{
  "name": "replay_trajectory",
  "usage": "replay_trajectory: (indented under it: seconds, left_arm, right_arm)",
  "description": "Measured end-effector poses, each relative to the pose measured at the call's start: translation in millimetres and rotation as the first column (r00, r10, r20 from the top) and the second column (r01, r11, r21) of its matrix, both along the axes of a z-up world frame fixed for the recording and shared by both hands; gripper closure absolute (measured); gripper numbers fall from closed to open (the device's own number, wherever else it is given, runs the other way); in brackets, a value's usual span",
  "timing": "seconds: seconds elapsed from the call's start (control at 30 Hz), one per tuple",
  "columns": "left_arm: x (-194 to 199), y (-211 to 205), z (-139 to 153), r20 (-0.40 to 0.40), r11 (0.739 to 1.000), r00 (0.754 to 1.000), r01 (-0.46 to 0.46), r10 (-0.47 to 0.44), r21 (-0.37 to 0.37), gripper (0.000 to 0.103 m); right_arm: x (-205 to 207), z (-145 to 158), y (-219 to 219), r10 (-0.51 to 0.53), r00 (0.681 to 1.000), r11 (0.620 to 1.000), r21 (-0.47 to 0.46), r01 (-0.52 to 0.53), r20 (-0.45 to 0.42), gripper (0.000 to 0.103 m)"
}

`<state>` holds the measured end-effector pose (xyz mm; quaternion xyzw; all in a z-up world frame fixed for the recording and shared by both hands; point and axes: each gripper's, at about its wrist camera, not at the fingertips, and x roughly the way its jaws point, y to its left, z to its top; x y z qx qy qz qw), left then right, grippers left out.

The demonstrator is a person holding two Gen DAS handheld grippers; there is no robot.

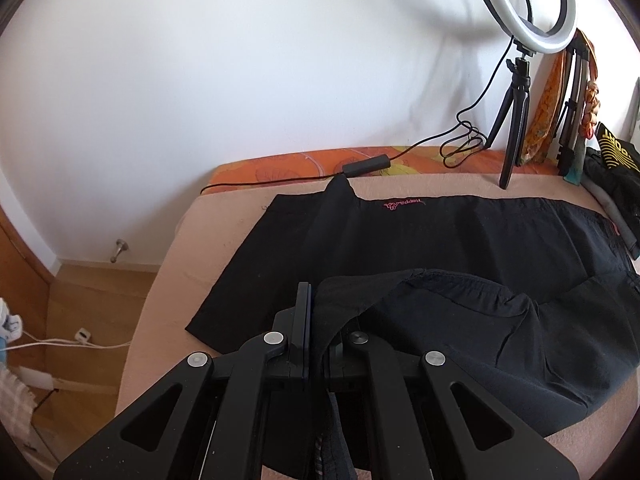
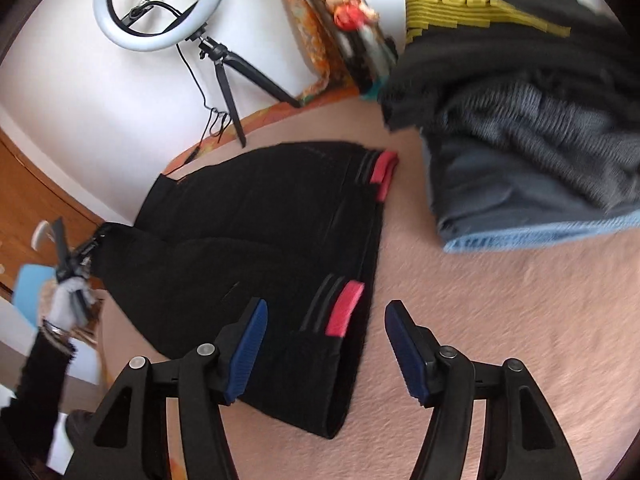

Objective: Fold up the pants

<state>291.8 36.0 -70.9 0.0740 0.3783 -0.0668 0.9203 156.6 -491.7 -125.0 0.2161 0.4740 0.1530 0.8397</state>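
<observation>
Black matte pants (image 1: 460,240): left gripper (image 1: 316,320) pinches cloth; right gripper (image 2: 326,344) released.

black pants (image 2: 256,216) with red tabs, peach bedcover (image 2: 500,320)

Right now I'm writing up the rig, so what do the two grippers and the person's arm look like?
Both the right gripper and the left gripper are matte black linkage frames with triangular cut-outs and silver pivot rivets. The right has ribbed blue pads. The right wrist view shows a black sleeve, a bracelet and a light glove.

Open right tongs (image 2: 326,354) over black pants (image 2: 256,232)
</observation>
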Motion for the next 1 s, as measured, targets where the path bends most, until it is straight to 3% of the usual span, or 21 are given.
replay_trajectory:
  seconds: [0.13,0.23,0.27,0.33,0.43,0.5,0.57,0.7,0.83,1.0]
  left_arm:
    - [0,0,1,-0.002,1.000,1.000,0.002,-0.002,0.002,0.101]
    - [0,-1,3,-0.001,1.000,1.000,0.005,-0.005,0.007,0.101]
    - [-1,-1,3,-0.001,1.000,1.000,0.007,-0.007,0.010,0.101]
    - [-2,-1,3,-0.002,1.000,1.000,0.009,-0.009,0.013,0.101]
    - [-3,-1,2,-0.004,1.000,1.000,0.010,-0.010,0.011,0.101]
    - [-4,-2,2,-0.004,1.000,1.000,0.012,-0.012,0.014,0.101]
    - [-5,-2,3,-0.002,1.000,1.000,0.017,-0.017,0.022,0.101]
    - [-7,0,9,0.011,0.999,1.000,0.019,-0.019,0.026,0.101]
    - [-2,5,15,0.025,1.000,1.000,0.011,-0.012,0.020,0.101]
    - [10,4,20,0.029,0.998,0.999,0.016,-0.018,0.056,0.101]
  right_arm:
    - [5,-7,12,0.043,0.998,0.997,0.064,-0.040,-0.042,0.040]
    - [6,-6,16,0.041,0.999,0.999,0.036,-0.040,-0.016,0.060]
    - [5,-6,15,0.035,0.999,0.999,0.034,-0.035,-0.011,0.062]
    - [7,-9,14,0.036,0.999,0.998,0.046,-0.035,-0.017,0.061]
    - [16,-22,14,0.033,0.997,0.998,0.051,-0.029,-0.069,0.046]
    - [17,-29,18,0.044,0.996,0.997,0.062,-0.039,-0.073,0.059]
    - [13,-25,22,0.024,0.999,1.000,0.017,-0.023,-0.041,0.073]
    - [3,4,28,0.024,0.997,0.996,-0.092,-0.017,0.074,0.090]
    - [-7,38,43,0.068,0.977,0.976,-0.216,-0.023,0.200,0.094]
    - [-5,68,49,0.067,0.942,0.954,-0.298,0.037,0.329,0.095]
